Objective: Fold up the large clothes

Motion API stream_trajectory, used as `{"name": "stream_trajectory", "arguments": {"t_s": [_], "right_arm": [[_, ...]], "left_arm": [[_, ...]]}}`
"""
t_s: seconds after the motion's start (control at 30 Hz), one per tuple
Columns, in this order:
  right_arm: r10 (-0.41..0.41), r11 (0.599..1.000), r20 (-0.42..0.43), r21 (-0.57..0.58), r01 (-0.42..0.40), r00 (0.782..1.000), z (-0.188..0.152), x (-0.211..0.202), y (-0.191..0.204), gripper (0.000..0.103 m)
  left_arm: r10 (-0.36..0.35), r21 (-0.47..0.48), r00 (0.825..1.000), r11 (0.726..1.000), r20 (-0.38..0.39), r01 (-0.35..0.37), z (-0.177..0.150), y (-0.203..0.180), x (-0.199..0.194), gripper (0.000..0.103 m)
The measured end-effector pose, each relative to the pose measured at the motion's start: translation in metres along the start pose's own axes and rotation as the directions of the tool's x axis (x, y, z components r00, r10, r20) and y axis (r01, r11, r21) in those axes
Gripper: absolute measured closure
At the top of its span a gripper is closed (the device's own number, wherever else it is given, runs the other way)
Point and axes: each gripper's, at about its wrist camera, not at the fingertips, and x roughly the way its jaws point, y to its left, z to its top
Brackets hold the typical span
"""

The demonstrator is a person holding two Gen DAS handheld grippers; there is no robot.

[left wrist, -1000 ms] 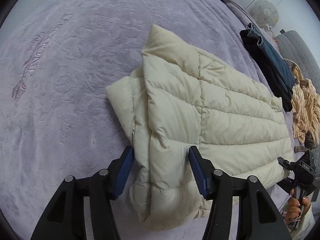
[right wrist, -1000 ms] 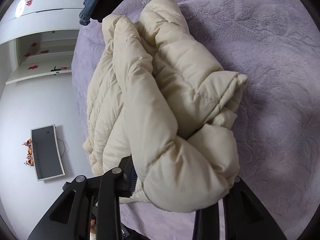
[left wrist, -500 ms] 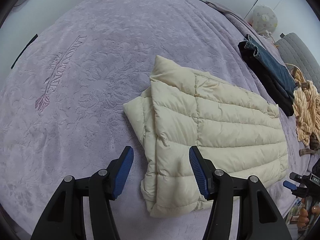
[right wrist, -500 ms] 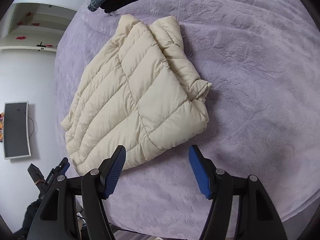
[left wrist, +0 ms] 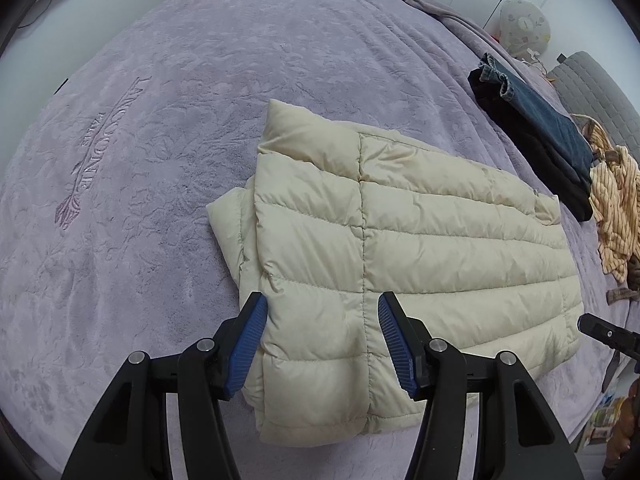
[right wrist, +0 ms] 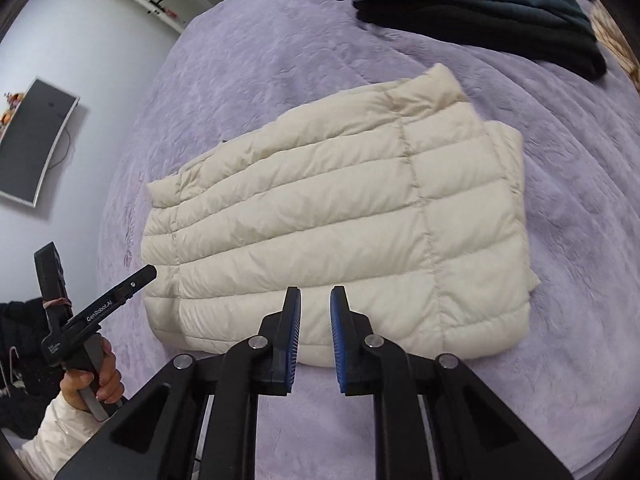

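Jacket: cream quilted puffer jacket point(left wrist: 404, 248), folded into a flat rectangle, lies mid-bed.
Left gripper point(left wrist: 322, 338): blue-padded fingers spread wide over the jacket's near edge, holding nothing.
Right gripper point(right wrist: 315, 330): fingers nearly together with a narrow gap, empty, over the jacket's near edge.
Surface: lilac embossed plush bedspread point(left wrist: 168, 128).
Other clothes: folded blue jeans on dark garment point(right wrist: 476, 4) beyond the jacket; striped orange cloth point(left wrist: 616, 200) beside them.
Room: wall-mounted dark screen point(right wrist: 34, 142).
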Motion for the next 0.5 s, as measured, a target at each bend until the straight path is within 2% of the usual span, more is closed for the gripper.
{"name": "stream_trajectory", "arguments": {"t_s": [0.17,0.27,0.33,0.5], "right_arm": [[0.015,0.997,-0.001,-0.072,-0.015,1.000,0.025,0.027,0.024,0.086],[0.020,0.995,0.008,-0.098,-0.019,1.000,0.038,0.040,0.033,0.086],[0.027,0.993,0.019,-0.115,-0.025,0.999,0.044,0.047,0.035,0.086],[0.006,0.993,-0.030,-0.119,-0.009,1.000,0.048,0.084,0.029,0.086]], "left_arm": [[0.022,-0.007,1.000,1.000,0.003,-0.022,0.009,-0.006,0.010,0.044],[0.009,-0.014,1.000,1.000,0.030,-0.008,0.018,-0.012,0.012,0.044],[0.027,-0.004,0.999,1.000,0.037,-0.027,0.021,-0.015,0.019,0.044],[0.060,-0.029,0.998,0.998,-0.023,-0.061,0.016,-0.003,0.050,0.044]]}}
